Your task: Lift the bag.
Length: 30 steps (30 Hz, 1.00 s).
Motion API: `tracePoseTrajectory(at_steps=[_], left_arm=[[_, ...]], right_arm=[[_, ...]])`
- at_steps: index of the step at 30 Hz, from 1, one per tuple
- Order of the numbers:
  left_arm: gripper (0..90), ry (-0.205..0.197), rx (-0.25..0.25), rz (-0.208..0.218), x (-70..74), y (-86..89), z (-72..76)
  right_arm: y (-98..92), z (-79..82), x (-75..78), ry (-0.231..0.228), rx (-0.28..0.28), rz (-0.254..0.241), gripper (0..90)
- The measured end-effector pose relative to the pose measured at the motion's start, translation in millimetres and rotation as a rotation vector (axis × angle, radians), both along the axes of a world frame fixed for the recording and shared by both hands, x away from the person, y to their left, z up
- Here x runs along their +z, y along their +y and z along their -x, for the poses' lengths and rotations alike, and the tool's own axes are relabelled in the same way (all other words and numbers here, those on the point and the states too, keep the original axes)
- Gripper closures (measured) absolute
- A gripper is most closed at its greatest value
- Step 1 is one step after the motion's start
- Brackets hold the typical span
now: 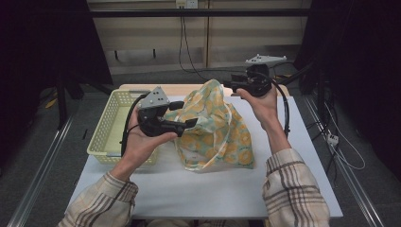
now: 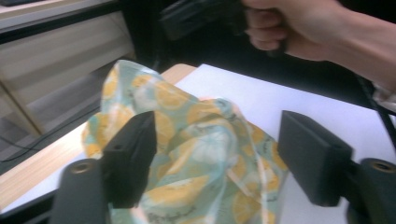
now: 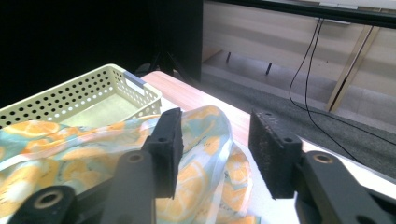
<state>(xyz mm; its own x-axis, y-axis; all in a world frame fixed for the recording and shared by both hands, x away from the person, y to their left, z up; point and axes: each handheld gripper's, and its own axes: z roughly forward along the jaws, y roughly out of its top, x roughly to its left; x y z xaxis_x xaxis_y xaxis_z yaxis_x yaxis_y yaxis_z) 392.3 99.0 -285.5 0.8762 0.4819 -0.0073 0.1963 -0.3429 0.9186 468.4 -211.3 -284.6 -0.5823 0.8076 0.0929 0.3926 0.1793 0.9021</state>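
1. Crumpled fabric bag, pale blue-green with an orange citrus-slice print (image 1: 215, 130), sits heaped on the white table top (image 1: 189, 189), roughly mid-table. Its upper part stands in a peak towards the far edge; the lower part spreads flat towards the person.
2. Left gripper (image 1: 191, 124), a black two-jaw tool with a grey three-cornered plate on top, is held level at the bag's left flank. In the left gripper view its jaws stand spread wide, the printed cloth lying in the gap and beyond it. The left pad (image 2: 133, 156) is against or just in front of the fabric; I cannot tell which. The right pad is clear of it. No pinch.
3. Right gripper (image 1: 231, 85), same build, is held near the bag's far peak. In the right gripper view its jaws are parted, with the cloth below and behind the left pad (image 3: 168, 149); nothing is clamped.
4. Both hands wrap the gripper bodies; checked sleeves (image 1: 293, 189) come in from the near edge.
5. Pale yellow perforated plastic basket (image 1: 111, 127) rests on the table's left side, just beside the bag.
6. Black cables (image 1: 182, 42) hang behind the table.
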Motion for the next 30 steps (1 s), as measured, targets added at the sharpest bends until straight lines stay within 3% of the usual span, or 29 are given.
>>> tracePoseTrajectory(at_steps=[3,11,16,19,24,30], left_arm=[[20.1,-0.005,0.034,-0.008,-1.0,5.1,-1.7],[6.5,0.041,0.107,-0.018,-17.6,25.8,-1.5],[4.8,0.043,0.108,-0.025,-26.4,41.2,4.8],[4.9,0.046,0.139,-0.04,-33.1,50.8,11.0],[6.0,0.067,0.173,-0.051,-46.0,66.4,21.6],[6.6,0.054,0.185,-0.053,-58.8,78.6,36.0]], right_arm=[[-2.4,10.7,-1.3,-0.012,0.007,-0.007,51.2],[-10.0,41.5,-13.3,-0.012,-0.002,0.0,35.7],[-12.6,61.5,-28.1,0.001,-0.009,0.013,28.4],[-14.2,74.1,-37.1,0.005,-0.011,0.013,25.4],[-17.3,93.4,-55.0,0.029,-0.045,0.038,23.8],[-25.4,111.4,-73.0,0.048,-0.081,0.024,22.2]])
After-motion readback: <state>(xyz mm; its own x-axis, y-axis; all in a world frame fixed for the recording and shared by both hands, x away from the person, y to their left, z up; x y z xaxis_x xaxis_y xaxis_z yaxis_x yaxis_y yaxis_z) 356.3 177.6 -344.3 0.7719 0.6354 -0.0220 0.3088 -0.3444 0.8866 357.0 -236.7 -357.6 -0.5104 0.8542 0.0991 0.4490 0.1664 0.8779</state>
